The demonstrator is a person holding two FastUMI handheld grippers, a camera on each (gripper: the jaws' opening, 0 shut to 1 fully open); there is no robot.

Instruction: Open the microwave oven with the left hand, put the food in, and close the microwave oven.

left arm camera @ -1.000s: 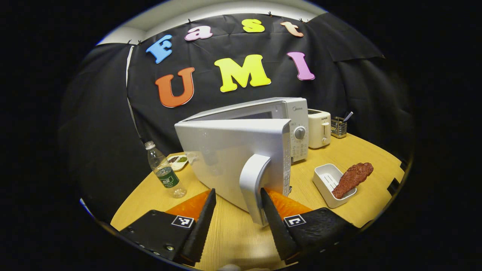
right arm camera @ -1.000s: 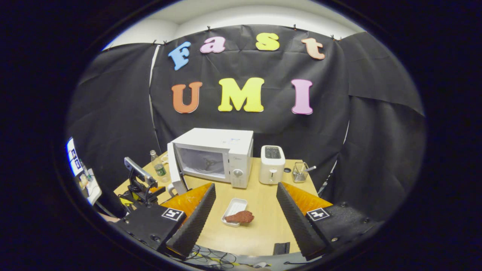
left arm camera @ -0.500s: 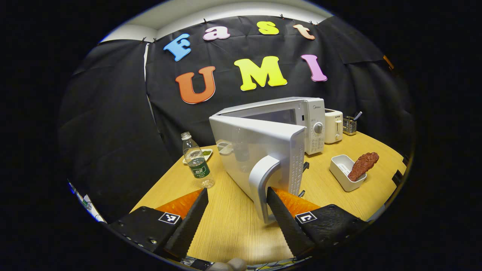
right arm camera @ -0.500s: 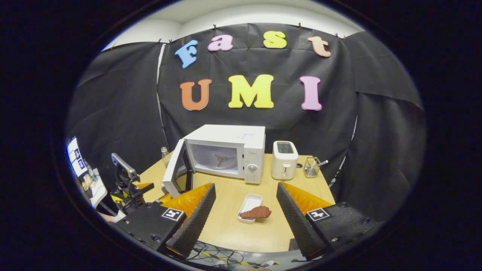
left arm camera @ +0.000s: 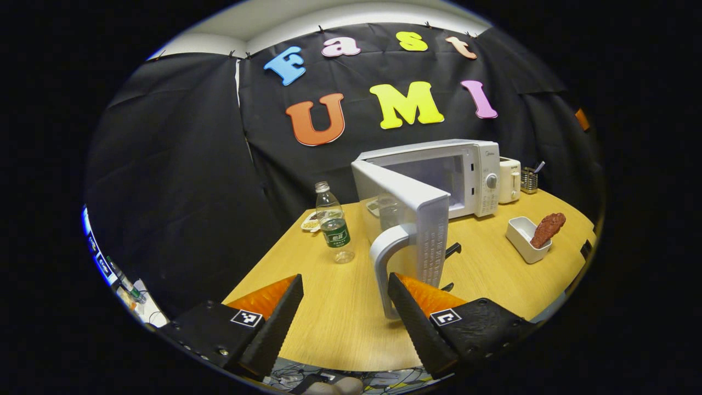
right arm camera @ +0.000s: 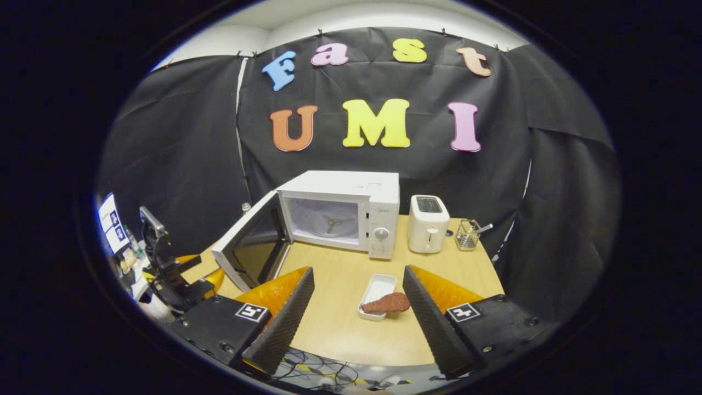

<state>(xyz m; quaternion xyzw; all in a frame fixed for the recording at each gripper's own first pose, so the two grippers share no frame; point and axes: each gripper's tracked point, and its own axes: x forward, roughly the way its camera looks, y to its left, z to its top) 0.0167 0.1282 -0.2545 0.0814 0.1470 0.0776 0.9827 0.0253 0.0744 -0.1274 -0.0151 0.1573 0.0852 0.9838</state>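
Two grippers are in use; the left gripper (left arm camera: 345,315) sits at the bottom of the left gripper view with its fingers spread wide, the door handle (left arm camera: 385,263) standing between them against the inner face of the right-hand finger; the other finger is well apart from it, so nothing is clamped; whether that one finger presses on the handle cannot be told. The placement suits a hooking pull, judged the reason the jaws stay apart. The microwave (right arm camera: 351,211) stands centre frame in the right gripper view, its door (right arm camera: 249,247) swung out to the left and the cavity exposed; the opening step appears nearly done. The right gripper (right arm camera: 356,315) hangs at lower centre of its view, fingers wide open and holding nothing; the white tray (right arm camera: 375,288) with the brown food (right arm camera: 386,303) lies on the table (right arm camera: 340,334) between the fingers' lines, farther off, likely lined up for the pickup. A water bottle (left arm camera: 333,230) stands left of the door; a toaster (right arm camera: 428,224) right of the microwave.
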